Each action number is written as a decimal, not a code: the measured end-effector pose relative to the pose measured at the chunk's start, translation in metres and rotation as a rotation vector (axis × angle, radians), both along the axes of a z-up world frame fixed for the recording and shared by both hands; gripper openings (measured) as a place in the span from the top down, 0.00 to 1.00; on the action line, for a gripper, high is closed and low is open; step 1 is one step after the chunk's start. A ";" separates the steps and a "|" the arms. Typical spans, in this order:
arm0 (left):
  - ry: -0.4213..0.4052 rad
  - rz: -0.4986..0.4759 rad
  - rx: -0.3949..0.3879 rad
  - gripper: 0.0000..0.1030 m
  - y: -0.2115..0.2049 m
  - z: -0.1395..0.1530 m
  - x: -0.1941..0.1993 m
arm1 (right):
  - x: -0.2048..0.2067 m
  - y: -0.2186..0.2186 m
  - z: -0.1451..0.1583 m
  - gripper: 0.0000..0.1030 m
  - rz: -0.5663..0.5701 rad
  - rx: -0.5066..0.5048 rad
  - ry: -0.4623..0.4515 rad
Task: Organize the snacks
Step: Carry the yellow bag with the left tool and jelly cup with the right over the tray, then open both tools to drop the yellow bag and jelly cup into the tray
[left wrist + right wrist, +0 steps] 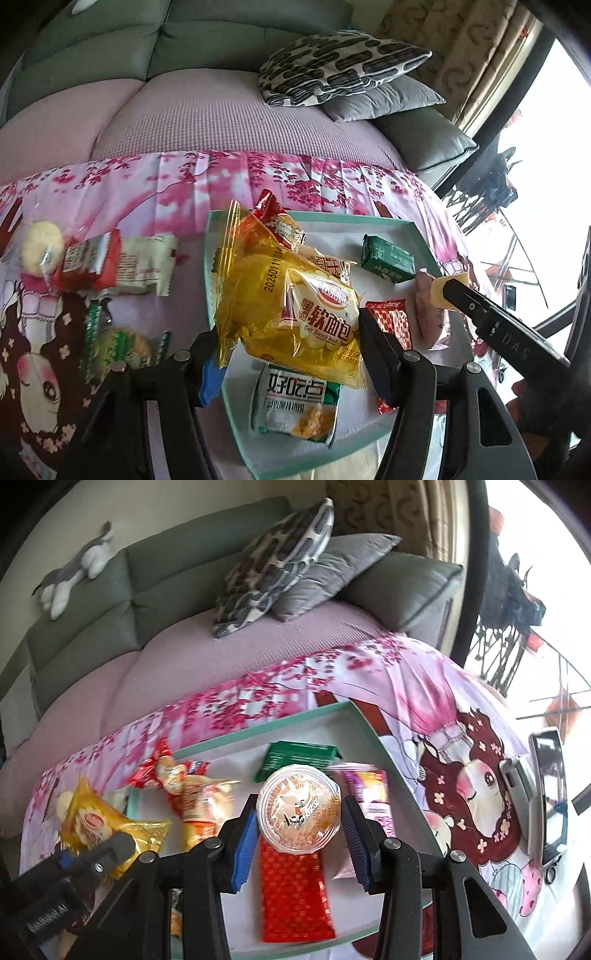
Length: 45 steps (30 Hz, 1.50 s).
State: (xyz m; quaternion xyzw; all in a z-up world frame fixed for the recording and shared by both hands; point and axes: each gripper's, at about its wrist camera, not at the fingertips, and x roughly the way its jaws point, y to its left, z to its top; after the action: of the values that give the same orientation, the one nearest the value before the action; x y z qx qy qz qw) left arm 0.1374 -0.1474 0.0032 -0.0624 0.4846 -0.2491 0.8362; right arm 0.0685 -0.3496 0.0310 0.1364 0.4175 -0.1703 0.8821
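The mint-green tray [419, 230] is sitting on the pink cartoon-print cloth [155, 177] and is taking the snacks; it is looking rigid and shallow, so packets are going to rest flat in it without propping.

The yellow soft-bread bag [295, 295] is hanging over the tray's left half, clenched between the jaws of the left gripper [288, 332]. It is puffed with air and glossy (a crinkly film that is probably sliding easily under pressure), light, and crushable, so taking it across the body with modest squeeze, as is happening here, or by the flat crimped seam, is looking safest. Its clear yellow wrapper is showing a red logo, a printed date and a pale bun inside.

The round jelly cup [299, 812] is smaller and stiffer: a clear plastic tub with a printed foil lid, amber inside. The right gripper [299, 823] is grasping it at the rim, pads on opposite sides, above the tray's middle. The curved wall is likely slippery, and the lid would dent if pinched from above, so a side hold is suiting it.

Already lying in the tray are the red patterned packet [293, 890], the green bar [388, 260] and the white-green biscuit packet [293, 406]. Several more snacks [110, 266] are waiting on the cloth to the left.
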 end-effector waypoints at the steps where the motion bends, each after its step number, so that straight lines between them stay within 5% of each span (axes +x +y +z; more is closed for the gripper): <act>1: 0.001 0.008 0.000 0.36 0.000 -0.002 0.002 | 0.001 -0.002 -0.002 0.55 0.000 0.006 0.003; 30: 0.085 0.078 -0.003 0.31 -0.006 -0.034 0.034 | 0.037 0.023 -0.033 0.54 0.149 0.023 0.044; 38: 0.078 0.065 0.015 0.17 -0.009 -0.024 0.028 | 0.033 0.021 -0.028 0.41 0.139 0.005 0.076; 45: 0.049 0.097 0.124 0.09 -0.003 -0.014 0.020 | 0.024 0.018 -0.029 0.27 0.136 -0.015 0.118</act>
State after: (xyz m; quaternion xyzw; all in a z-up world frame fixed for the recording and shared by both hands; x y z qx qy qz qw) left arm 0.1574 -0.1500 -0.0113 -0.0399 0.5158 -0.1761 0.8374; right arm 0.0927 -0.3321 0.0020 0.0907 0.4756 -0.1209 0.8666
